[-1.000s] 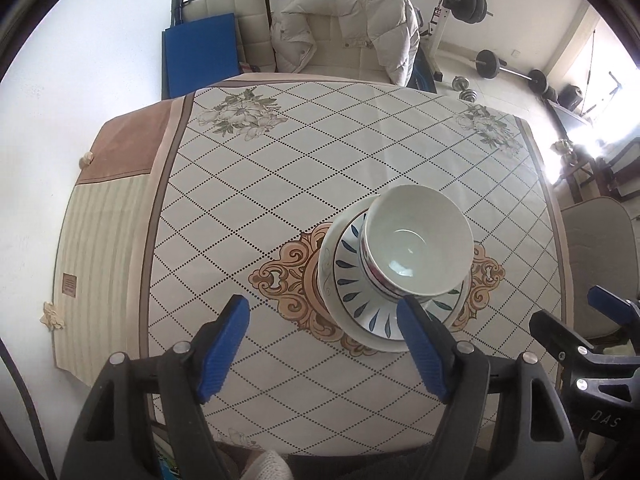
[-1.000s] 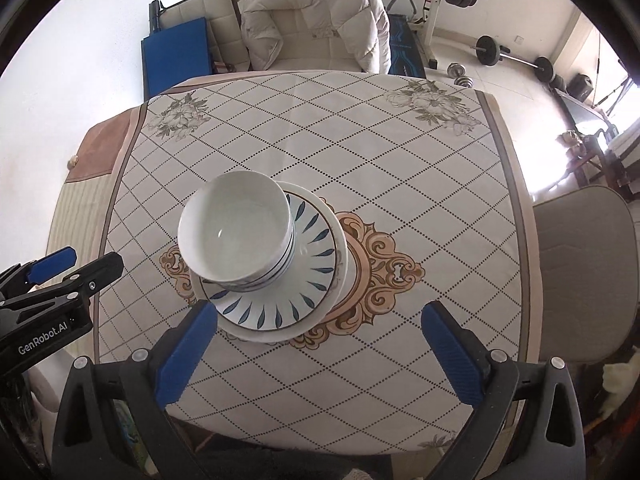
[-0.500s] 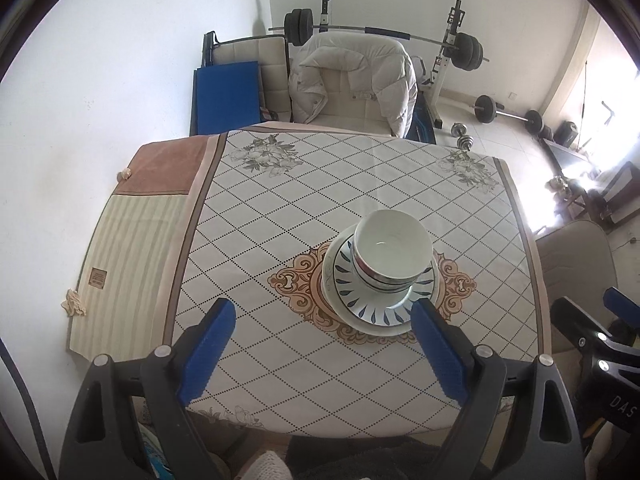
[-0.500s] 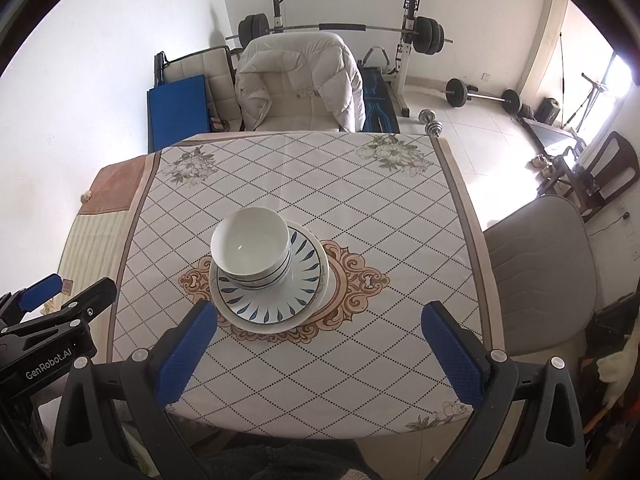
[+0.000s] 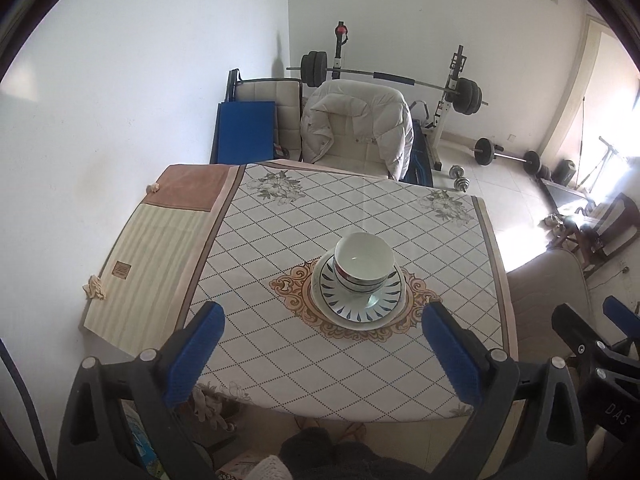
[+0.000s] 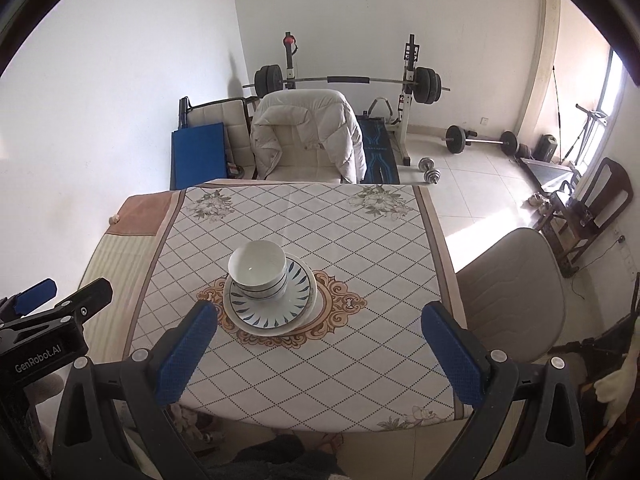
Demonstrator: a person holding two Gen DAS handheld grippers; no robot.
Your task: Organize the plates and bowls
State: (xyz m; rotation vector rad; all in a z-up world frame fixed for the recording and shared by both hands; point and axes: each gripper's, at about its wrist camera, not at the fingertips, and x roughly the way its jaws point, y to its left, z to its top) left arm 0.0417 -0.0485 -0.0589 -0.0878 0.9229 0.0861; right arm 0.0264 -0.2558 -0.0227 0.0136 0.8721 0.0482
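A white bowl (image 5: 363,262) sits on stacked plates (image 5: 359,304) mid-counter (image 5: 280,240), while the left claw (image 5: 322,350), marked "GenRobot.AI", is spreading and the right claw (image 6: 320,350), apparently "DAS", stands spread, both empty.

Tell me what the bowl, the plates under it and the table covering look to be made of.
Bowl: likely glazed ceramic; glossy white inside with a highlight, dark bands outside.
Plates: probably the same glazed ceramic; smooth white, the upper one with painted blue leaf marks.
Table covering: looks like printed vinyl or oilcloth; it lies flat with a faint sheen, though coated fabric is possible.
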